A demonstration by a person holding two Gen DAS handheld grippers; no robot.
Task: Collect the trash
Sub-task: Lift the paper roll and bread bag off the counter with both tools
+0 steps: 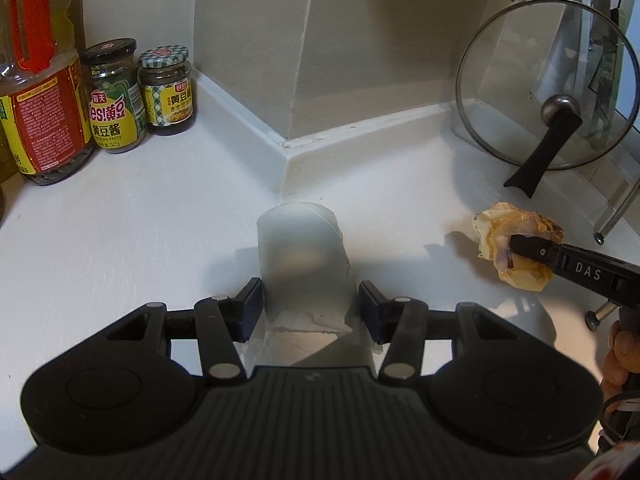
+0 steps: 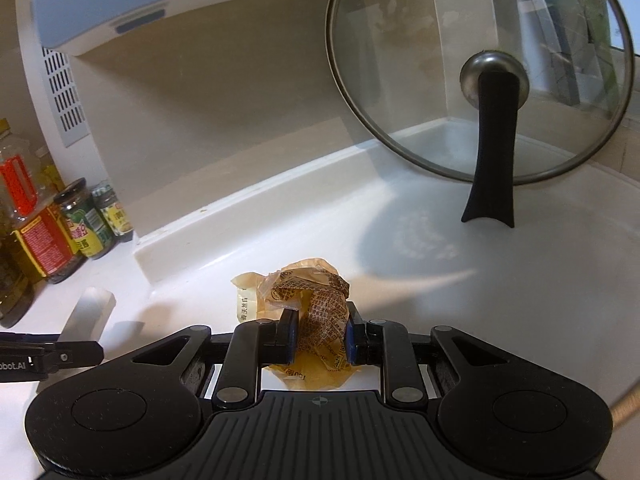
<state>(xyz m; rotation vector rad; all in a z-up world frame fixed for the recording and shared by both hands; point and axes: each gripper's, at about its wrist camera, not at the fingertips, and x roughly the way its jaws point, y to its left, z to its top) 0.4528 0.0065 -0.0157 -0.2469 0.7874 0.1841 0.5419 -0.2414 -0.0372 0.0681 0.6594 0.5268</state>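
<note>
The left gripper [image 1: 311, 310] sits at lower centre of the left wrist view with its jaws spread, one pad on either side of a translucent plastic cup [image 1: 306, 264]. The cup appears to lie tipped on the white countertop [image 1: 132, 248], its long axis running straight away from the gripper toward upper centre of the frame, with the torn-looking open end nearest the palm. Whether the pads already touch the cup wall cannot be told; a thin gap seems to show on each side, so the jaws read as open around it rather than clamped.

The right gripper [image 2: 319, 340], at lower centre of the right wrist view, is closed on a crumpled yellow-brown wrapper [image 2: 304, 304], which bulges out ahead of and beneath the pads. In the left view this wrapper [image 1: 514, 250] hangs at middle right, well apart from the cup.

So the left gripper is the nearer one to the cup, and its next move likely turns on closing across the cup's short width.

Further out stand a glass pot lid [image 2: 480, 76] at upper right and sauce jars [image 1: 140, 92] with an oil bottle [image 1: 40, 92] at upper left.
</note>
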